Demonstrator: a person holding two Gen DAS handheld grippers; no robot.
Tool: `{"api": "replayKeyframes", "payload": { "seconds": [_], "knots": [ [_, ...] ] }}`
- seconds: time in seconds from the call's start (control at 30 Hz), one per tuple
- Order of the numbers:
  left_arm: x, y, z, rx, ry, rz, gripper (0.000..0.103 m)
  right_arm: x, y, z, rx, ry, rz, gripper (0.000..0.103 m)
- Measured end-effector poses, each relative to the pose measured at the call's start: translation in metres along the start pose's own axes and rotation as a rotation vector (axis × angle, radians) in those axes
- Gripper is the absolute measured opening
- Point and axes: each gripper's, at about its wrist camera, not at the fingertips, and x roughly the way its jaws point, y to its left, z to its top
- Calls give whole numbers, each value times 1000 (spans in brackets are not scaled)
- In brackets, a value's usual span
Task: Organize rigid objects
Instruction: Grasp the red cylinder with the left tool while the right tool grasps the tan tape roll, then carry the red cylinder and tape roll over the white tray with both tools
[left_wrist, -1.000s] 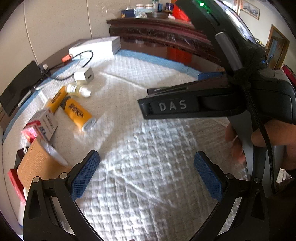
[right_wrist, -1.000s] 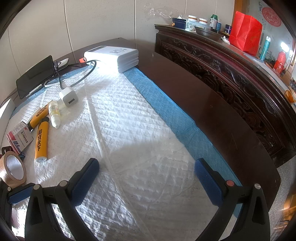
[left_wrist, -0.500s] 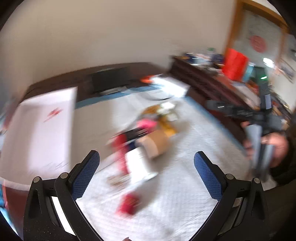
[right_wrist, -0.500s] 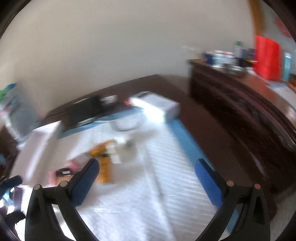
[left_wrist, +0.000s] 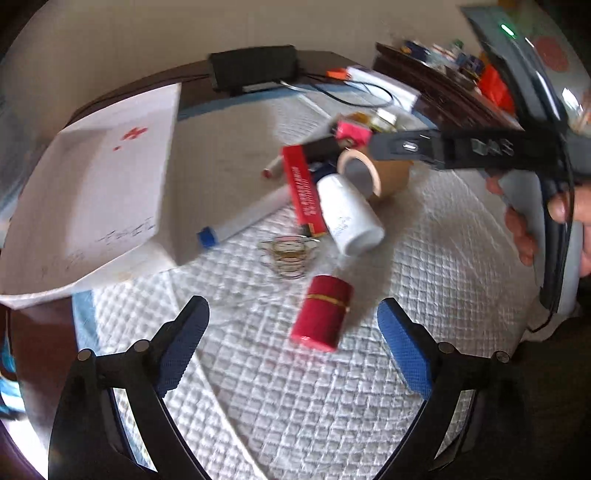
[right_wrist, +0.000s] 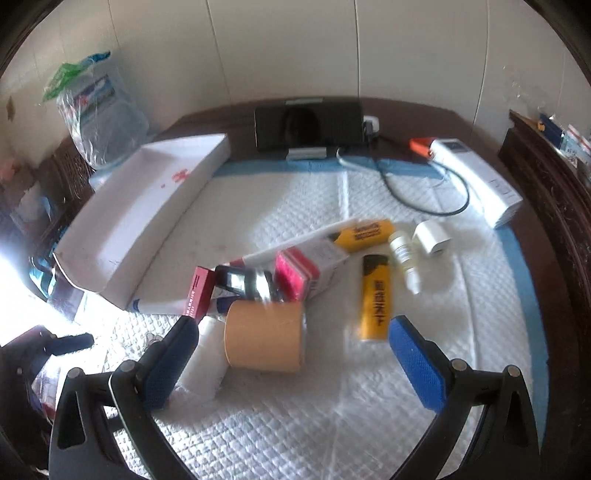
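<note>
A heap of small rigid items lies on a white quilted pad. A red cylinder lies just ahead of my open, empty left gripper. Behind it are a white bottle, a red flat box, a tan tape roll and a blue-capped white tube. My right gripper is open and empty, right before the tape roll. Two yellow tubes lie to its right. The open white box stands at the left.
A phone on a stand, a white power bank with cable and a white charger plug sit at the back. A plastic bag stands far left. A dark wooden cabinet borders the right. The right gripper's body hangs over the heap.
Both grippers have swung left from the pad's right side to face the heap and the white box. Both stayed open and empty.
</note>
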Motion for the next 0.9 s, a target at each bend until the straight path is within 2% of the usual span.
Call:
{"api": "replayKeyframes", "payload": {
  "seconds": [0.1, 0.23, 0.27, 0.33, 0.37, 0.47, 0.6, 0.7, 0.83, 0.9],
  "knots": [
    [8, -3, 3, 24, 27, -10, 75, 14, -3, 1, 24, 43, 11, 94],
    [13, -1, 4, 21, 37, -23, 66, 25, -2, -1, 21, 92, 53, 72],
    [15, 0, 5, 23, 41, -21, 60, 28, 0, -2, 18, 100, 69, 69],
    [20, -1, 4, 32, 59, -18, 41, 30, 3, -4, 8, 110, 94, 52],
    [21, -2, 3, 42, 51, -4, 28, 31, 5, -4, -2, 112, 90, 48],
    [21, -2, 2, 39, 34, -38, 28, 27, 7, -6, -28, 96, 65, 48],
    [9, 4, 4, 5, -15, -25, 28, 16, -6, -5, 9, 65, 74, 48],
    [-13, 13, 12, -38, -72, -6, 28, -9, -15, 0, 30, -1, 84, 48],
    [-75, 27, 44, -83, -228, 61, 28, -70, -17, 25, 36, -168, 112, 48],
    [-124, 39, 69, -117, -347, 125, 28, -106, -13, 44, 34, -272, 128, 48]
  ]
}}
